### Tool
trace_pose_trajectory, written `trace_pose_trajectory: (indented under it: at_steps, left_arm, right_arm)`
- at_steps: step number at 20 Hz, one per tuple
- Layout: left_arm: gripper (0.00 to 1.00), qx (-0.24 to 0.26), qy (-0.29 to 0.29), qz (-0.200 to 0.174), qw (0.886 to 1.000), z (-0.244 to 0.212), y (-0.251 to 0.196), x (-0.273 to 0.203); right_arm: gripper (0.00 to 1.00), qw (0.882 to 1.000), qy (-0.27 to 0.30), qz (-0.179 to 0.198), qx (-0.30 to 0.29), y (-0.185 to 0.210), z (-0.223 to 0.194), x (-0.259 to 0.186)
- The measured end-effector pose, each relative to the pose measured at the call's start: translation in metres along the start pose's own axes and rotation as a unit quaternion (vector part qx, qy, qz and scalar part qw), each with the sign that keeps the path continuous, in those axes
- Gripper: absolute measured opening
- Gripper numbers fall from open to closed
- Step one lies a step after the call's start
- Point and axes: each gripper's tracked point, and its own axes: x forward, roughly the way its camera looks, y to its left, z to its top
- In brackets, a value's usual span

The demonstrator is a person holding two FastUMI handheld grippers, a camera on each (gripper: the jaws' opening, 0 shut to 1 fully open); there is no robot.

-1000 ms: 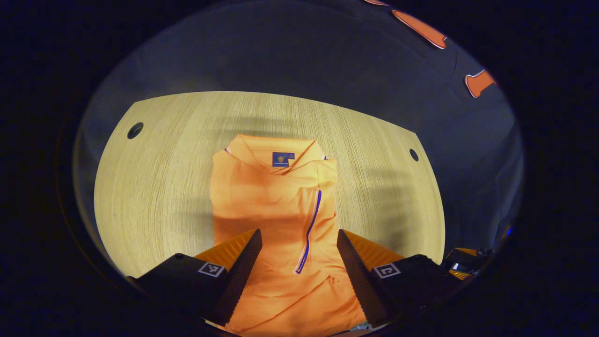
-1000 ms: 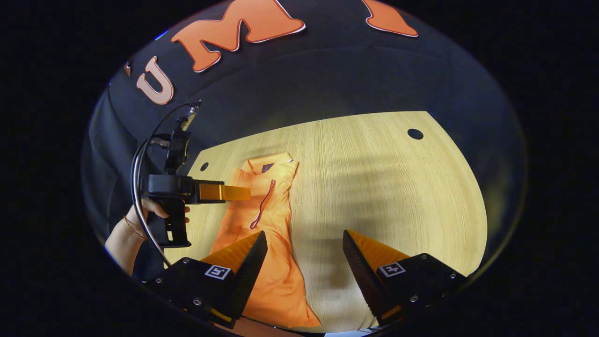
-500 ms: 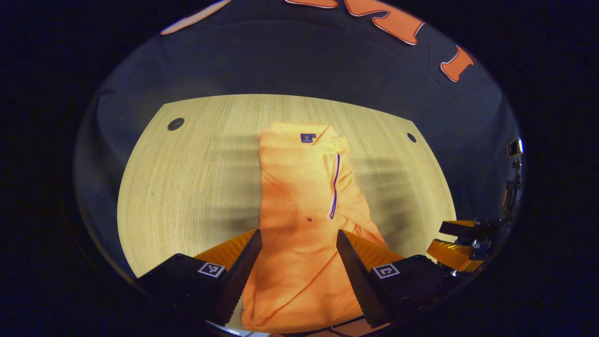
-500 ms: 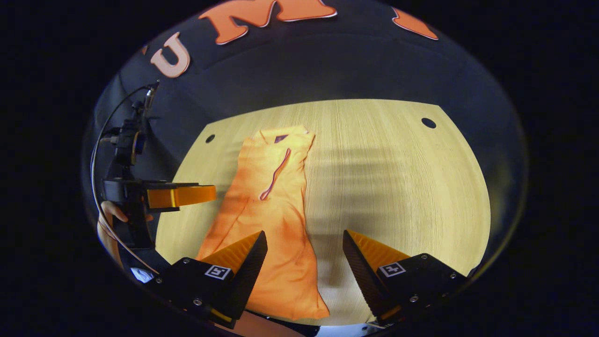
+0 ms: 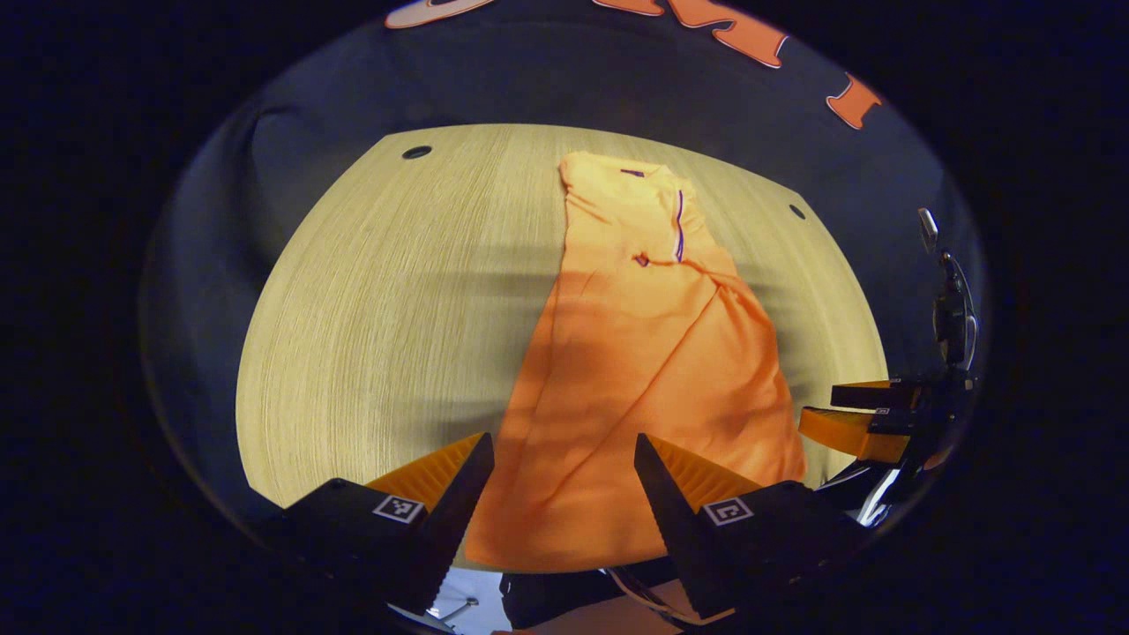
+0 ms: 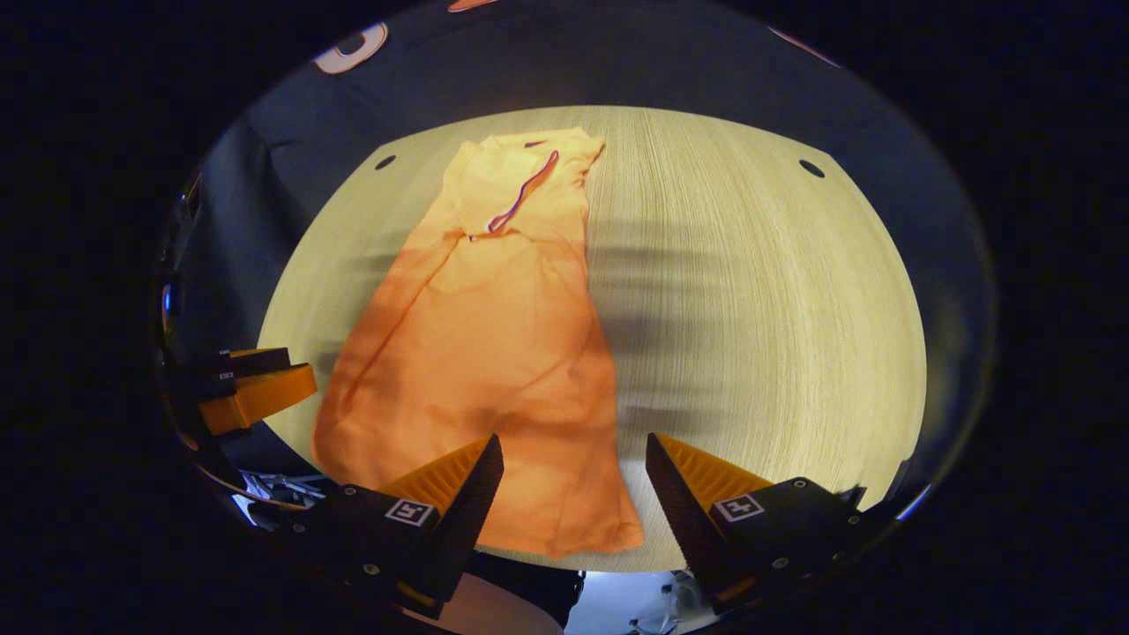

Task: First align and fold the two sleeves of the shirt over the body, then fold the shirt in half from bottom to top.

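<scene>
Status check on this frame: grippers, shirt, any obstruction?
Left gripper open, right gripper open, both near the hem. Shirt flat on table, sleeves folded in, bottom fold not yet done. Nothing in the way.

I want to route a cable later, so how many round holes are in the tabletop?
2. One hole sits near the table's far left corner, the other hole near the far right corner, either side of the shirt. The shirt may hide more.
</scene>
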Motion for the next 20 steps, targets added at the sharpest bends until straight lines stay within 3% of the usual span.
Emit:
trace_pose_trajectory:
  at_steps: [2, 5, 10, 12, 13, 15, 20]
  left_arm:
    - [0.99, 0.009, 0.02, 0.02, 1.0, -0.029, 0.012, 0.003]
    - [0.99, 0.008, 0.063, 0.02, 0.998, -0.069, 0.01, 0.011]
    - [1.0, 0.017, 0.091, 0.042, 0.995, -0.095, 0.01, 0.022]
    - [0.99, 0.018, 0.126, 0.039, 0.991, -0.112, 0.007, 0.03]
    - [0.99, 0.026, 0.135, 0.056, 0.989, -0.117, 0.009, 0.031]
    - [0.98, 0.048, 0.13, 0.06, 0.988, -0.114, 0.006, 0.035]
    - [0.99, 0.038, 0.127, 0.061, 0.989, -0.117, 0.008, 0.027]
  right_arm:
    - [0.99, 1.0, 0.028, -0.007, -0.009, 0.007, -0.025, 0.005]
    - [0.99, 0.997, 0.071, -0.01, -0.019, 0.016, -0.056, 0.015]
    - [0.99, 0.992, 0.119, -0.045, -0.022, 0.016, -0.092, 0.032]
    - [1.0, 0.991, 0.122, -0.051, -0.016, 0.02, -0.092, 0.028]
    - [0.99, 0.99, 0.131, -0.051, -0.013, 0.021, -0.093, 0.028]
    - [0.99, 0.99, 0.132, -0.048, -0.015, 0.019, -0.093, 0.031]
    - [0.99, 0.991, 0.126, -0.049, -0.012, 0.019, -0.094, 0.031]
